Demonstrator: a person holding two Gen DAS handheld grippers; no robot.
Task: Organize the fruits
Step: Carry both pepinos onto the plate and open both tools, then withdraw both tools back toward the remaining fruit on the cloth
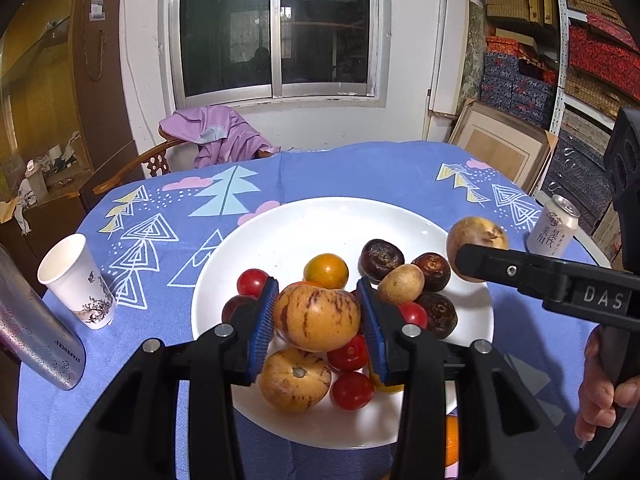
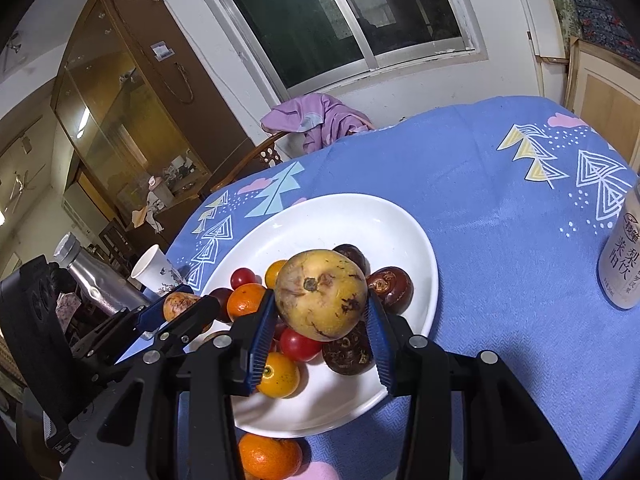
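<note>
My left gripper (image 1: 318,320) is shut on a yellow fruit with purple stripes (image 1: 316,316), held just above the white plate (image 1: 320,220). My right gripper (image 2: 322,300) is shut on a rounder yellow fruit with brown blemishes (image 2: 322,294), over the plate's (image 2: 360,220) near right part. On the plate lie a second striped fruit (image 1: 294,378), several red cherry tomatoes (image 1: 352,390), small orange citrus (image 1: 326,270), dark brown round fruits (image 1: 380,260) and a small tan fruit (image 1: 400,284). A mandarin (image 2: 270,456) rests on the cloth in front of the plate.
The blue patterned tablecloth (image 2: 500,220) covers a round table. A paper cup (image 1: 76,280) and a metal bottle (image 1: 36,336) stand left of the plate, a drink can (image 2: 624,256) to its right. A chair with purple cloth (image 1: 216,136) sits behind the table.
</note>
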